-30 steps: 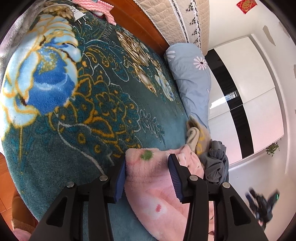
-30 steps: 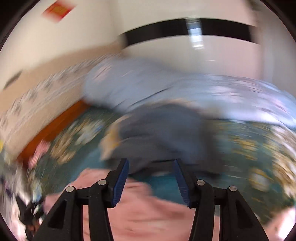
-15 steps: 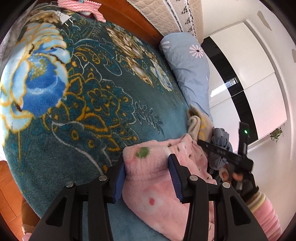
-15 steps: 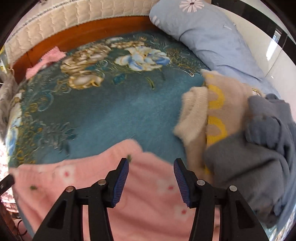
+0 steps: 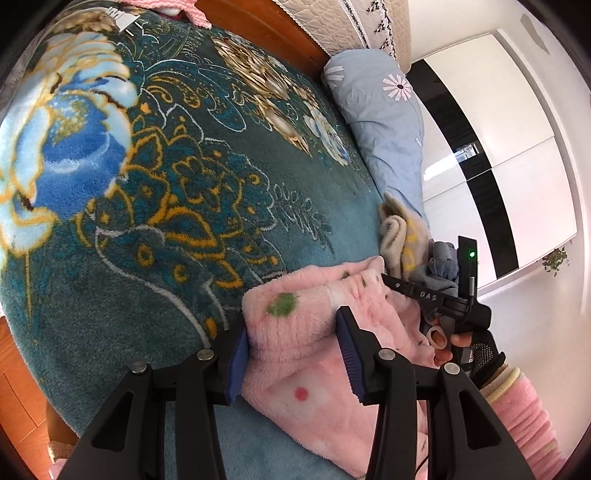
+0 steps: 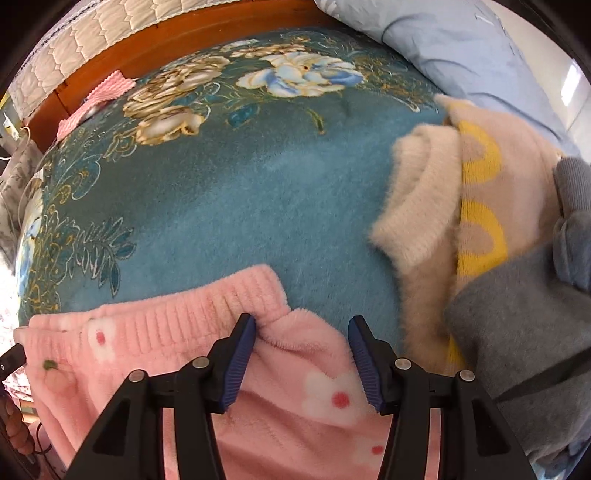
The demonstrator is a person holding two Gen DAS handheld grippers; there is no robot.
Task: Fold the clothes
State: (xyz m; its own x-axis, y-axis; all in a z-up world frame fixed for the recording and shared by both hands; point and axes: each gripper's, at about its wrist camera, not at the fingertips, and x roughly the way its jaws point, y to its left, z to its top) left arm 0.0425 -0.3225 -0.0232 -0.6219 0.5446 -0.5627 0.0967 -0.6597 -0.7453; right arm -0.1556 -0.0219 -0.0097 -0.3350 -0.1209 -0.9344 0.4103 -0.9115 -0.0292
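Note:
A pink fleece garment (image 5: 314,373) with flower dots lies at the near edge of the teal floral blanket (image 5: 184,206). My left gripper (image 5: 291,343) is shut on its bunched corner, and fabric fills the gap between the pads. In the right wrist view the garment's ribbed hem (image 6: 177,317) runs to the left. My right gripper (image 6: 301,332) points steeply down over a fold of that hem and is open. Its left pad touches the fleece, while blanket shows beside the right pad. A hand (image 5: 443,339) in a pink sleeve carries it.
A cream sweater with yellow rings (image 6: 454,199) and a grey garment (image 6: 524,317) are piled right of the pink one. A light blue daisy pillow (image 5: 384,122) lies behind them. A wooden headboard (image 6: 207,33) and a small pink cloth (image 6: 107,90) are at the far edge.
My right gripper has swung down from facing the pillow and wall to the pink garment's hem. The left gripper has stayed on its corner, which has bunched up a little more.

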